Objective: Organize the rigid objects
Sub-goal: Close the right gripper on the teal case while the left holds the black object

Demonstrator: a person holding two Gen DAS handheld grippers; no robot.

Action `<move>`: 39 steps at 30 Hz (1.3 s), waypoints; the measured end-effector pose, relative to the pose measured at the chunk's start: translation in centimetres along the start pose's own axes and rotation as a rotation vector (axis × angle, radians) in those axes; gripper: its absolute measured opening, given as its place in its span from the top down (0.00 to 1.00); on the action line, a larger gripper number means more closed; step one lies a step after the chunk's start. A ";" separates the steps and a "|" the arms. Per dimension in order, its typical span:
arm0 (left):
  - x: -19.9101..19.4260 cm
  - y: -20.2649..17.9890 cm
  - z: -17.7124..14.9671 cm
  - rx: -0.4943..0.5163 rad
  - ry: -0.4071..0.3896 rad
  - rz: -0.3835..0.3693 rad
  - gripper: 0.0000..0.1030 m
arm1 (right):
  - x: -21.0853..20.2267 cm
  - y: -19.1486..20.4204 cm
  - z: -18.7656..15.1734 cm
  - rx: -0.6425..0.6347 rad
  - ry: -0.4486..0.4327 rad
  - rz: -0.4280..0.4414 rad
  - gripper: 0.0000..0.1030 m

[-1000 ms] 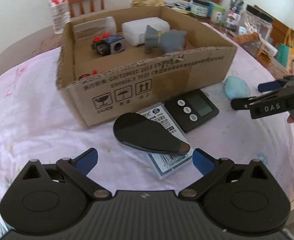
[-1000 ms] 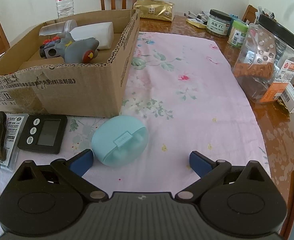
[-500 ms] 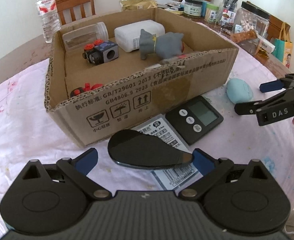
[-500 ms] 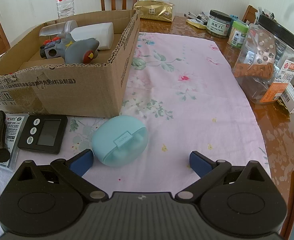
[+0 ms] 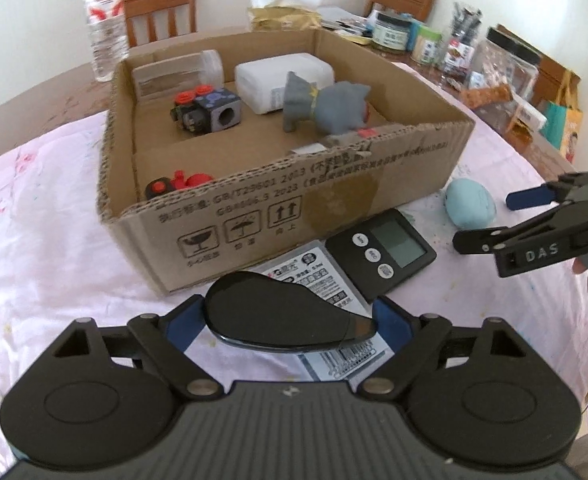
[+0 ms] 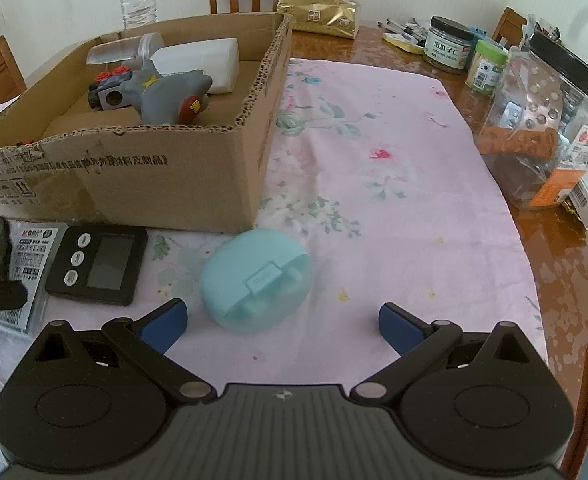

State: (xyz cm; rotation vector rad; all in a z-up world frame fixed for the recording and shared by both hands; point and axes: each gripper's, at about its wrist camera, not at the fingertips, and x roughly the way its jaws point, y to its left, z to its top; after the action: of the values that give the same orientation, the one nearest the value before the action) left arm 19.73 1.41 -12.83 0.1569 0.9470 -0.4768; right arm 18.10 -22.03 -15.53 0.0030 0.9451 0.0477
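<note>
Left gripper (image 5: 290, 316) lifting the black oval piece (image 5: 286, 312)

Now clamped in its jaws at lower centre, raised off the counter toward the cardboard box (image 5: 278, 200); right gripper (image 6: 282, 322) waiting, jaws apart, behind the teal case (image 6: 256, 278).

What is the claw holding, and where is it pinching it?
The left claw pinches the flat black teardrop-shaped object across its two ends, one pad on each. The right claw is open and holds nothing.

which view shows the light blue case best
The right wrist view: the light blue case lies on the cloth just ahead of the open right tool, large and unobstructed, its clasp and lid seam facing the camera. The left wrist view shows it only small at the right, beside the cardboard box, no clasp visible.
</note>
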 end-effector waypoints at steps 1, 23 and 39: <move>-0.1 0.1 -0.1 -0.012 0.000 0.004 0.14 | 0.2 0.2 0.2 0.002 -0.006 -0.005 0.00; -2.1 2.2 -3.8 -0.140 0.046 0.090 0.13 | 0.0 -0.9 -0.2 0.016 0.000 -0.011 0.00; -1.5 1.9 -4.1 0.053 0.055 0.031 0.10 | -0.3 0.1 -0.5 -0.028 0.000 0.020 0.00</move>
State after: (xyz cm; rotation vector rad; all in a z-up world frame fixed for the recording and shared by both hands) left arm 16.78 4.97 -14.13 0.2330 0.9844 -0.4714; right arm 17.57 -21.99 -15.60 -0.0139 0.9441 0.0794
